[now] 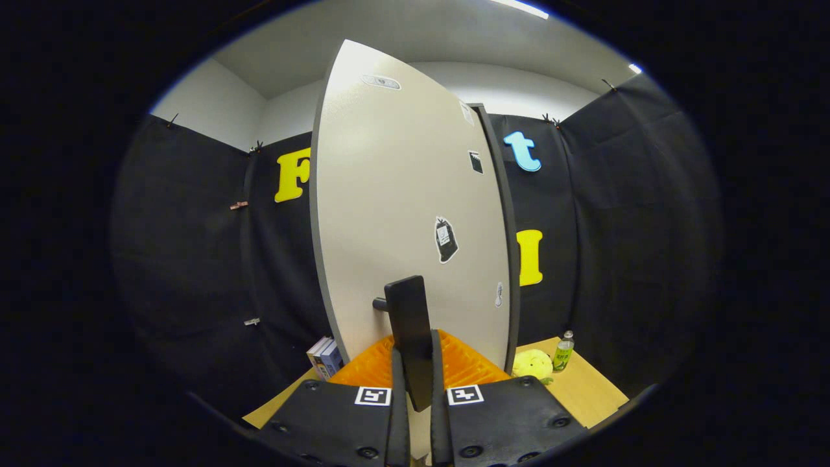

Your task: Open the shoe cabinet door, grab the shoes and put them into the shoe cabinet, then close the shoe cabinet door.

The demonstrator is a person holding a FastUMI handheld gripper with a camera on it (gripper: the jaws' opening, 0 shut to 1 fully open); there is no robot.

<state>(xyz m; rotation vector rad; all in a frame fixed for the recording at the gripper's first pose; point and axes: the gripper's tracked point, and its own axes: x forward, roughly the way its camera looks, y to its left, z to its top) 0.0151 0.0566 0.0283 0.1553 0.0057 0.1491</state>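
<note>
Both fingers of my gripper (pixel 412 376) clench the flat dark door handle (pixel 408 324) of the tall pale shoe-cabinet door (pixel 402 194) just ahead, so I judge a steady arc along the hinge best.

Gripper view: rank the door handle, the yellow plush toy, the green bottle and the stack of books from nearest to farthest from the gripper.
1. Door handle: between the fingers of the gripper, which is shut on it.
2. Yellow plush toy: on the table, ahead to the right, past the cabinet door.
3. Green bottle: just beyond the toy.
Stack of books, ahead to the left: too close to call against toy and bottle.
</note>
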